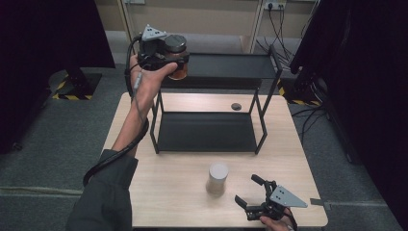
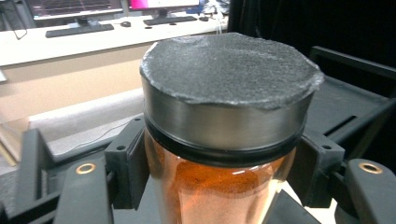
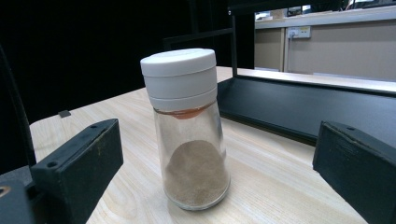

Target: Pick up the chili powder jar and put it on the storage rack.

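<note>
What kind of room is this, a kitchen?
Probably a lab or office workroom, not a kitchen: computer monitors and keyboards sit on a long desk, black curtains hang around, and cables trail from wall sockets.

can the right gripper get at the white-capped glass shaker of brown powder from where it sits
Probably yes. The right gripper rests open on the wooden table, its jaws facing the white-capped glass shaker, with bare tabletop between them. The black metal shelf rack stands behind the shaker, out of the way.
</note>
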Demonstrator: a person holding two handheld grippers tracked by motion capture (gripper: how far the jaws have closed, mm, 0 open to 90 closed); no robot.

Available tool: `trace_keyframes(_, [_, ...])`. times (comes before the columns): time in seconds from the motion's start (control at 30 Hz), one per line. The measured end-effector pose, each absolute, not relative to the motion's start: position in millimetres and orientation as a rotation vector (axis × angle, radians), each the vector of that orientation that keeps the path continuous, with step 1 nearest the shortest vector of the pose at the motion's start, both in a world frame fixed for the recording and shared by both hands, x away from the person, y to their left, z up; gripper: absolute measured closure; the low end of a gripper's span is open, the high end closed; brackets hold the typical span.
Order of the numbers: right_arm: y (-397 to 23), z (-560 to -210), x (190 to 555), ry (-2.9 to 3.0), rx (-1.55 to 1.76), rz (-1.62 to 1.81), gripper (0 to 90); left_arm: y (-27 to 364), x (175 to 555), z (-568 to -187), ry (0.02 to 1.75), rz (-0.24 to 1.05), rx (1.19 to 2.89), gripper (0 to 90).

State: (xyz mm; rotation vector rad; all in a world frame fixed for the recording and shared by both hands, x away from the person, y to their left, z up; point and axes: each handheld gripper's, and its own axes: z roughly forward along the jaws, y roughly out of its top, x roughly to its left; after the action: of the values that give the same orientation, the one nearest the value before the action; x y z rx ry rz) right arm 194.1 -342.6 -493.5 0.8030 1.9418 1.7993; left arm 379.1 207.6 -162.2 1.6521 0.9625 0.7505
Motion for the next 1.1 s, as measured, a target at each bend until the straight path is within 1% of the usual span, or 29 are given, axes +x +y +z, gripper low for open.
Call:
trace_keyframes(0.53, [-344.3,-493.6,195.2,1.943,0.793,1.810,1.9,196.7,398.6,-164.3,1.031,0.775,1.614,31.8])
trace_keyframes(0.8, [-344.0,-493.8,196.3,1.958,0.787,1.817,1.9,191.7,407.8,-171.6,1.056,0.787,1.612,31.8])
trace_keyframes(1.1, [-343.8,-493.6,195.9,1.958,0.787,1.817,1.9,194.6,409.4,-178.4,1.036,0.787,1.608,31.5])
